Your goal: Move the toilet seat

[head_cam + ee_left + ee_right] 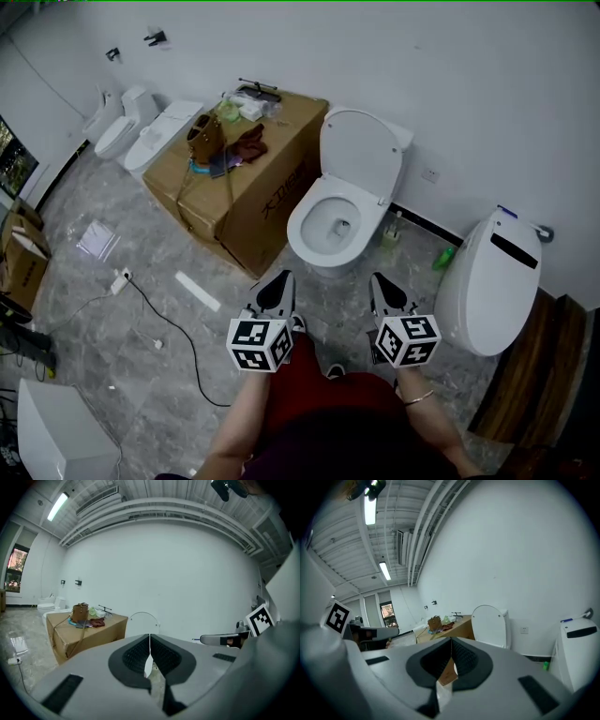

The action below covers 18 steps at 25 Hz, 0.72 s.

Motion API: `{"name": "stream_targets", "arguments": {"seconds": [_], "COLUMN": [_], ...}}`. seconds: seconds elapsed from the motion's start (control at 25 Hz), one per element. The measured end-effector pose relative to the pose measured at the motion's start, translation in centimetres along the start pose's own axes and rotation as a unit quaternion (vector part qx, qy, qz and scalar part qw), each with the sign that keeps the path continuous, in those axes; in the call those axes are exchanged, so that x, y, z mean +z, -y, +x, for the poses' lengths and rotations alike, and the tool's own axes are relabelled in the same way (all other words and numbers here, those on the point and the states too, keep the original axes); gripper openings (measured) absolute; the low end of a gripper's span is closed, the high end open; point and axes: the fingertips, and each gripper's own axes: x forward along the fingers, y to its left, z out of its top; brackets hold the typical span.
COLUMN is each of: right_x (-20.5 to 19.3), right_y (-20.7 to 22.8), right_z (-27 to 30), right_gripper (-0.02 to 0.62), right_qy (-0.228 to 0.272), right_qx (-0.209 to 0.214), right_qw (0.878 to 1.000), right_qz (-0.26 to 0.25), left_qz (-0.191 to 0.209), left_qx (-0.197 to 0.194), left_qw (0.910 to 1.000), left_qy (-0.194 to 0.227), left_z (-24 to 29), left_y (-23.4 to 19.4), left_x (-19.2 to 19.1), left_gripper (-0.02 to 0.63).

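Note:
A white toilet [330,225] stands against the wall with its bowl open. Its seat and lid [360,155] stand raised upright against the tank; the lid shows in the left gripper view [143,623] and the right gripper view [490,625] too. My left gripper [275,284] hovers just in front of the bowl's left side, jaws shut with nothing between them. My right gripper [382,287] hangs in front of the bowl's right side, also shut and empty. Both are apart from the toilet.
A large cardboard box [246,187] with a brown bag [205,139] and clutter on top stands left of the toilet. A second, closed toilet [492,281] sits at the right beside a wooden piece [525,375]. More toilets [141,136] stand far left. A cable [173,323] crosses the floor.

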Motion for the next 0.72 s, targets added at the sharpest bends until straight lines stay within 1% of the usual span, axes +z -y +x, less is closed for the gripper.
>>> {"name": "stream_targets", "arguments": {"seconds": [0.24,0.4,0.56,0.72], "right_x": [0.2,0.3,0.2,0.2], "right_y": [1.6,3.1,4.8,6.3], "right_z": [4.0,8.4,13.9,19.0], "right_gripper": [0.017,0.016,0.016,0.017], "right_qy": [-0.015,-0.028,-0.042,-0.054], "right_qx": [-0.018,-0.04,-0.071,-0.116], "right_qw": [1.0,0.999,0.996,0.989], "right_qz": [0.014,0.025,0.046,0.075], "left_qz": [-0.002,-0.008,-0.009,-0.008], "left_qx": [-0.007,-0.018,-0.038,-0.056], "left_qw": [0.9999,0.9996,0.9984,0.9963], "left_qy": [-0.011,-0.022,-0.041,-0.065], "left_z": [4.3,8.7,14.4,19.6], "left_y": [-2.5,-5.6,-9.8,-14.4], "left_x": [0.4,0.7,1.1,2.0], "left_gripper": [0.028,0.028,0.028,0.029]}}
